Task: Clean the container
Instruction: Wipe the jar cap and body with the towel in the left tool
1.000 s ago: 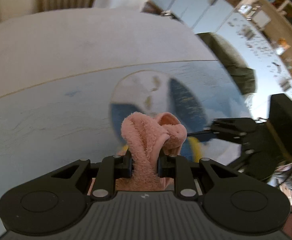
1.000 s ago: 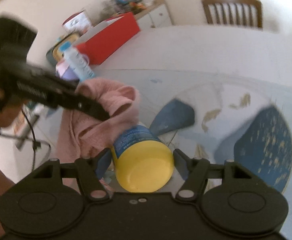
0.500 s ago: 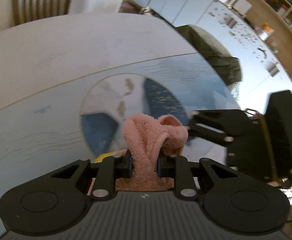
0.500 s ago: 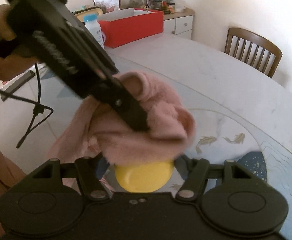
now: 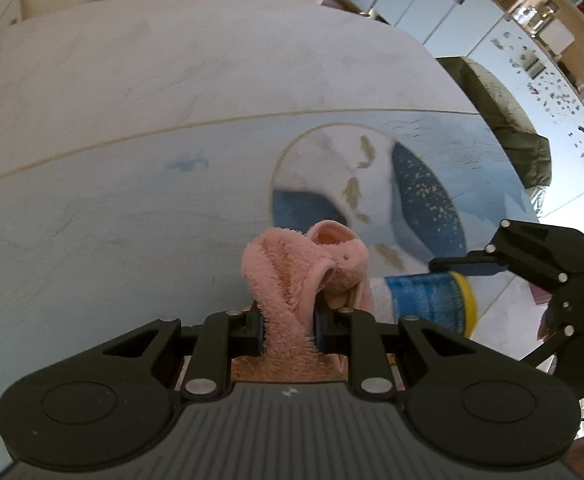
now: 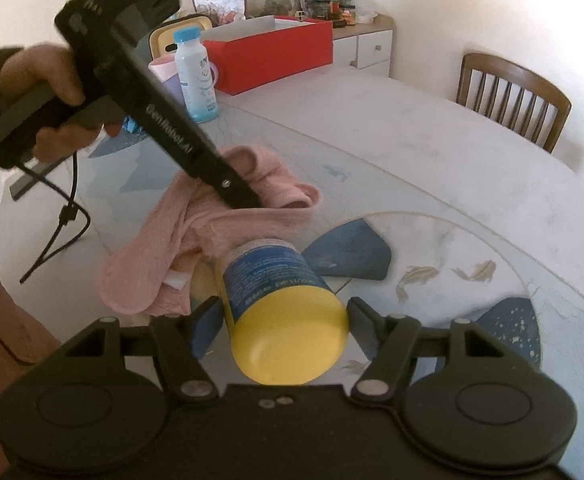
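Note:
My right gripper [image 6: 282, 320] is shut on a container [image 6: 280, 300] with a blue label and a yellow lid, held lying sideways above the table with the lid towards the camera. The left gripper [image 5: 288, 320] is shut on a fluffy pink cloth [image 5: 300, 276]. In the right wrist view the left gripper [image 6: 248, 200] comes in from the upper left, and the pink cloth [image 6: 196, 232] hangs from it against the far end of the container. From the left wrist the container [image 5: 424, 300] shows just right of the cloth, with the right gripper [image 5: 452, 266] around it.
The round table [image 6: 452, 168] has a blue and white fish pattern under glass. At its far left stand a small white bottle with a blue cap [image 6: 194, 76], a pink cup [image 6: 164, 70] and a red box [image 6: 272, 52]. A wooden chair [image 6: 512, 96] stands beyond the table.
The pink cloth covered the top of the container half a second ago; now it has slid off to the far end and the blue label shows again. The left gripper has drawn back to the left.

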Tool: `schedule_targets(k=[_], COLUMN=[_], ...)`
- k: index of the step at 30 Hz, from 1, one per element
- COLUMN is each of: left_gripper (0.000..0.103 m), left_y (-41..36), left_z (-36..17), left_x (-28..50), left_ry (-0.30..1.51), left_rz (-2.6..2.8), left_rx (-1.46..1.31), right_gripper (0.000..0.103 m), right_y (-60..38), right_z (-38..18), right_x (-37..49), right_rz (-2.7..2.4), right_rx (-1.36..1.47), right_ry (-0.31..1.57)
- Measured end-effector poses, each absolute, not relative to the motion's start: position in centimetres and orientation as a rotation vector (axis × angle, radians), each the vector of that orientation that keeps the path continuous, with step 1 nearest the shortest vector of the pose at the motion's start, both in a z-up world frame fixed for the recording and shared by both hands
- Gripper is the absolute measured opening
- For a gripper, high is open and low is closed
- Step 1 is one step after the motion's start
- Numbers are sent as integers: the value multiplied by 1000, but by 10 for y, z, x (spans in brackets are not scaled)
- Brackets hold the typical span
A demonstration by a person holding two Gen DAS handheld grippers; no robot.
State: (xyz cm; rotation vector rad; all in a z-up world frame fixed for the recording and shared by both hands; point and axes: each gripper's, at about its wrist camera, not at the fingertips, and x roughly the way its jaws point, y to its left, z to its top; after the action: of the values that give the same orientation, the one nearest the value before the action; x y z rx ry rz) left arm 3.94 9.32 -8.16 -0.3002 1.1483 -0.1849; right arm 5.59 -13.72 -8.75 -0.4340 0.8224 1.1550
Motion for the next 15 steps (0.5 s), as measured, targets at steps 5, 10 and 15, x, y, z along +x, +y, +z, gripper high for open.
schedule_targets(k=[5, 10, 15], left_gripper=[20, 20, 20], left_y=[93, 90, 64], left_z=[-85, -60, -30], left_x=[38, 41, 39], left_ry=[1152, 1100, 1041], left_rz=[-172, -222, -348], left_rx=[-304, -291, -263], right_gripper=[68, 67, 67], right_y=[-141, -137, -136], right_z=[-90, -89, -88], right_x=[59, 53, 54], right_rz=[1150, 1151, 1152], right_rx=[-392, -446, -469], right_ry=[850, 816, 799])
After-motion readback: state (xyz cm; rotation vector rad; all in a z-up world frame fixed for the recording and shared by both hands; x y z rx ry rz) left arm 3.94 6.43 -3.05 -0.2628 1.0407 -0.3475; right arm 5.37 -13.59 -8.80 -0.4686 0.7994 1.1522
